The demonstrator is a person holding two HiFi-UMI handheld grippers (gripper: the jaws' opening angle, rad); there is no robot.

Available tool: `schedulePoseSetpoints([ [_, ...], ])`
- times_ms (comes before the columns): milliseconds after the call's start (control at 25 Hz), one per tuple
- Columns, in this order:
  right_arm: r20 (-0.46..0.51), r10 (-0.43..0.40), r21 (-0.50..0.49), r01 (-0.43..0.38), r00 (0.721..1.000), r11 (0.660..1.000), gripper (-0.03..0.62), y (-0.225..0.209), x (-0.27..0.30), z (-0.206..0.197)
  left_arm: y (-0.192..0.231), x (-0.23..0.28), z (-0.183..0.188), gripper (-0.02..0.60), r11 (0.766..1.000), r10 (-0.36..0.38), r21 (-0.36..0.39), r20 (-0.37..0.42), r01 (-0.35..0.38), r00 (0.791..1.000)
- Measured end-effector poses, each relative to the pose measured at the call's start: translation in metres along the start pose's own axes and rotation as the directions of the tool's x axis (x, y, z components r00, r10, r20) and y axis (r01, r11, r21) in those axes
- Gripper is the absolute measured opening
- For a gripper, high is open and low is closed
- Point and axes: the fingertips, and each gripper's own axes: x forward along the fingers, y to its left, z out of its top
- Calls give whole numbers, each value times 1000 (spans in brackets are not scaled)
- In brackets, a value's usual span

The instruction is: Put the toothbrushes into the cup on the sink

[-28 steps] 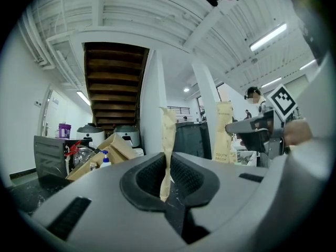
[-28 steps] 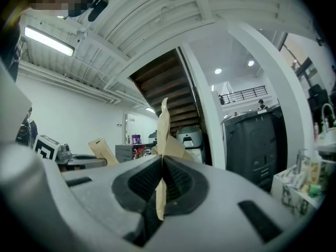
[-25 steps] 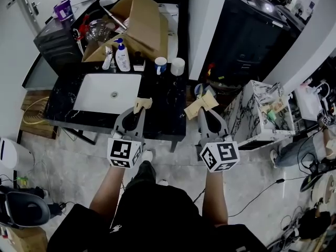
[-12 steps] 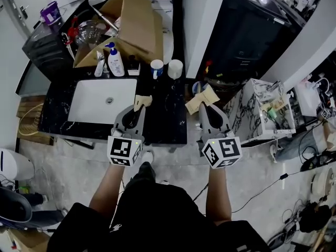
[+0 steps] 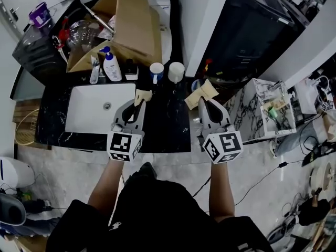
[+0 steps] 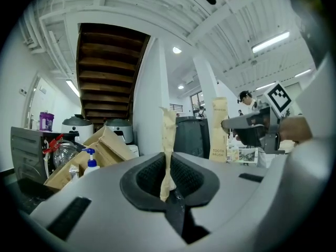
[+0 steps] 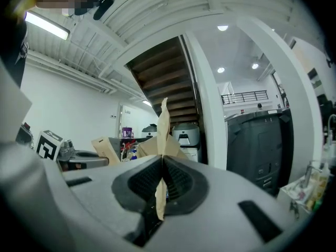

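Note:
Each gripper holds a flat tan paper toothbrush packet. In the head view my left gripper (image 5: 138, 104) is shut on one packet (image 5: 142, 95) above the black counter (image 5: 163, 130), just right of the white basin. My right gripper (image 5: 202, 104) is shut on the other packet (image 5: 201, 93) past the counter's right end. Two cups stand at the counter's back: a blue-and-white one (image 5: 156, 71) and a white one (image 5: 176, 71). In the left gripper view its packet (image 6: 168, 151) stands edge-on between the shut jaws. The right gripper view shows its packet (image 7: 163, 140) the same way.
The basin (image 5: 100, 114) takes up the counter's left half. An open cardboard box (image 5: 128, 28), a pump bottle (image 5: 110, 65) and a tube crowd the back. A white pillar and a dark appliance (image 5: 247, 41) rise on the right, with a marbled open box (image 5: 265, 112) beside them.
Both grippers have moved forward with their packets. The left one now hangs over the counter beside the basin, and the cups lie closer ahead.

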Motion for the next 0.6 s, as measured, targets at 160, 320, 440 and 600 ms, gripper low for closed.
schedulePoseSetpoints([
  [160,-20,18,-29,-19,1000,999,5,1,20,-3,15,15,-1,31,1000,-26,-3,2,26,1000],
  [320,-46,38,-26,-39,998,999,5,2,38,-16,31,31,-9,31,999,-47,-4,-9,47,999],
  [440,-67,45,-17,-47,997,999,5,3,50,-28,41,42,-15,31,998,-68,-12,-14,68,998],
  [600,-84,71,-32,-74,994,997,5,8,66,-40,52,53,-22,31,994,-107,-18,-18,106,994],
])
